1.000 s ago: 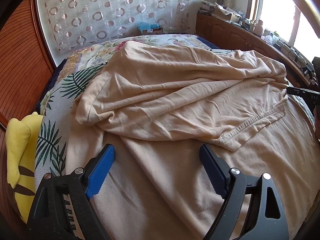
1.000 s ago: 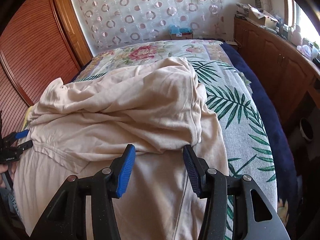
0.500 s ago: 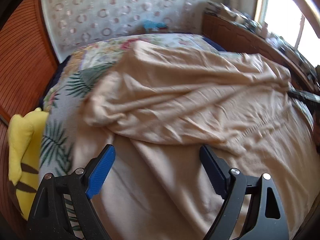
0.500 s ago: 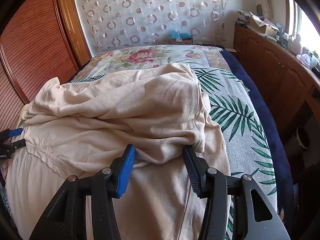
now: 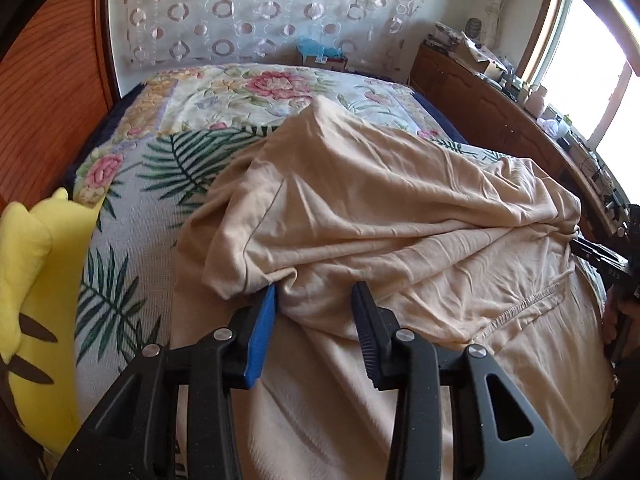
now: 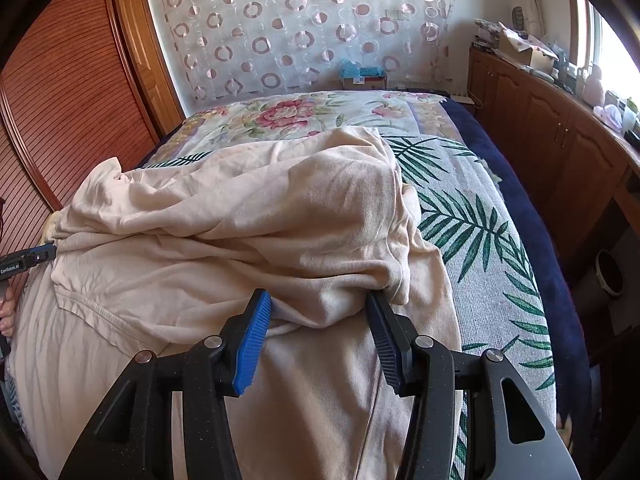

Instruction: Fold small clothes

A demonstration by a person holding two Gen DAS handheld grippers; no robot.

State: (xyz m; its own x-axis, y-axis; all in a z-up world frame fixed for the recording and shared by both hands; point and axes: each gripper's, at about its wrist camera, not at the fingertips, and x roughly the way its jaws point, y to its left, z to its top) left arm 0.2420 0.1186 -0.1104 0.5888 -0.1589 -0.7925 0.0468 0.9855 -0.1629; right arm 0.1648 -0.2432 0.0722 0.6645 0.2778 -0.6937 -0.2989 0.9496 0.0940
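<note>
Starting at the left edge of the bed (image 5: 132, 216), a yellow plush toy (image 5: 28, 280) lies against the palm-leaf cover, clear of the work. Next comes the left gripper (image 5: 314, 308), whose jaws have just been closing and now pinch a gathered bunch of the beige garment (image 5: 400, 220) between the blue pad and the dark one. That garment is spread across the middle of the bed, its far half already brought over onto the near half, so a hemmed edge lies across the lower layer. Further right, the right gripper (image 6: 320, 308) stands about half open with a thick roll of the same cloth filling the gap between its pads; it looks to be gripping that roll, pad against fabric on both sides. Beyond it runs bare cover, then a wooden cabinet (image 6: 552, 136) under the window.

As a judgement, the first fold is roughly laid but loose and wrinkled, with the top layer humped up. Drawing it flat, squaring the edges and folding again to a small size all appear left to do.
</note>
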